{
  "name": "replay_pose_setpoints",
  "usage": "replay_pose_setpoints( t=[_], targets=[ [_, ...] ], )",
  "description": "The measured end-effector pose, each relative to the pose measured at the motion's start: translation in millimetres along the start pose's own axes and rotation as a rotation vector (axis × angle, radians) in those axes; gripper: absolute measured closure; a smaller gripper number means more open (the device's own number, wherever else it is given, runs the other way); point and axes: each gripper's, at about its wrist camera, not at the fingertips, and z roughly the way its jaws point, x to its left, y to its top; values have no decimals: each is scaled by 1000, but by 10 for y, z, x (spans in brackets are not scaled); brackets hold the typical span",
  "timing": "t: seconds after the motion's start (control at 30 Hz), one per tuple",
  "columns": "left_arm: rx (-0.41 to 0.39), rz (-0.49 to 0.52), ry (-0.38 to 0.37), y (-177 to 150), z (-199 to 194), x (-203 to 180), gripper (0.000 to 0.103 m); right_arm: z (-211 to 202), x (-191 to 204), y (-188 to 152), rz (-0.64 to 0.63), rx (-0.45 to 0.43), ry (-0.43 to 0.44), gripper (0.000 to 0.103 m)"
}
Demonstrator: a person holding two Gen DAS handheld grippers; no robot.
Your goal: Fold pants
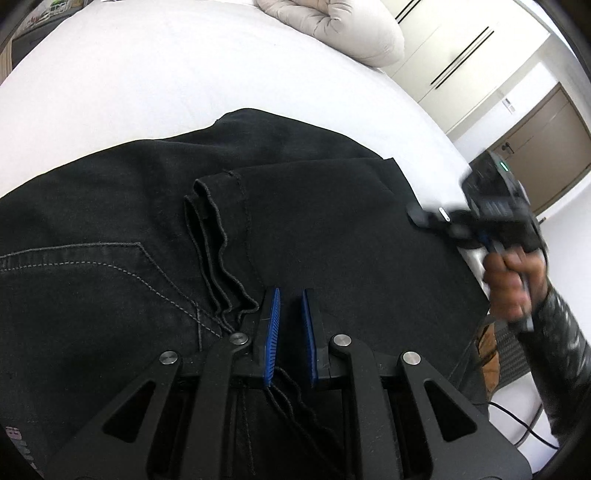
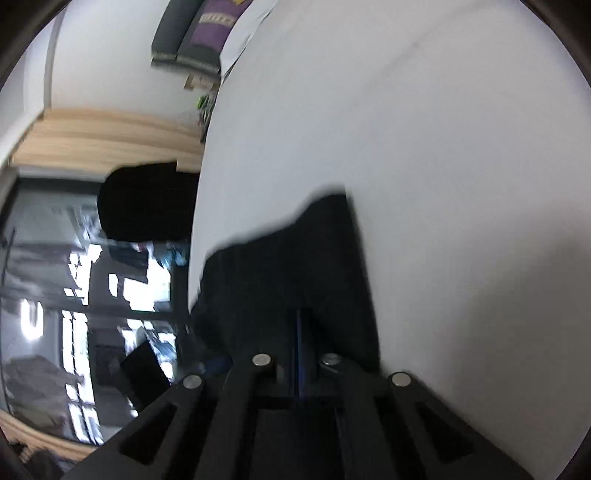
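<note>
While the black pants [image 1: 155,229] lie spread on the white bed [image 1: 147,74], the leg ends are folded back over the seat, with the hems beside the back pocket stitching. The left gripper [image 1: 290,299] points down onto the folded leg. Its blue pads [image 1: 272,325] stand a narrow gap apart with dark cloth between them; a firm clamp on the cloth cannot be confirmed, although the hem edges run under the left pad. The right gripper [image 1: 419,216], held in the person's right hand [image 1: 511,280], sits at the right edge of the folded pants and is blurred. In the right wrist view its fingers are pressed together over black cloth. A beige pillow [image 1: 332,26] lies at the far side of the bed.
</note>
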Motion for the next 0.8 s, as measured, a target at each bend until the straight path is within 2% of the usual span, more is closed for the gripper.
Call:
replay_pose_setpoints(
  t=[0.17,0.33,0.5,0.63,0.7,0.77,0.8],
  targets=[
    [-17,-2,-11,-96,-65,67,91,-114,193,-684,-45,31,-21,103],
    [-29,7,8,-221,-204,140,90,-230,-3,-944,10,-90,19,103],
    [-60,78,175,-313,-478,-147,90,-227,43,-920,-7,-115,-32,103],
    [-100,34,286,-373,-766,-92,90,-244,296,-915,-43,-135,-128,102],
    [-114,24,335,-397,-907,-61,90,-253,470,-920,-62,-162,-134,74],
    [-132,25,373,-439,-1045,-48,90,-260,662,-928,-75,-196,-100,59],
    [-138,24,386,-460,-1103,-44,90,-259,754,-927,-90,-209,-75,58]
  ],
)
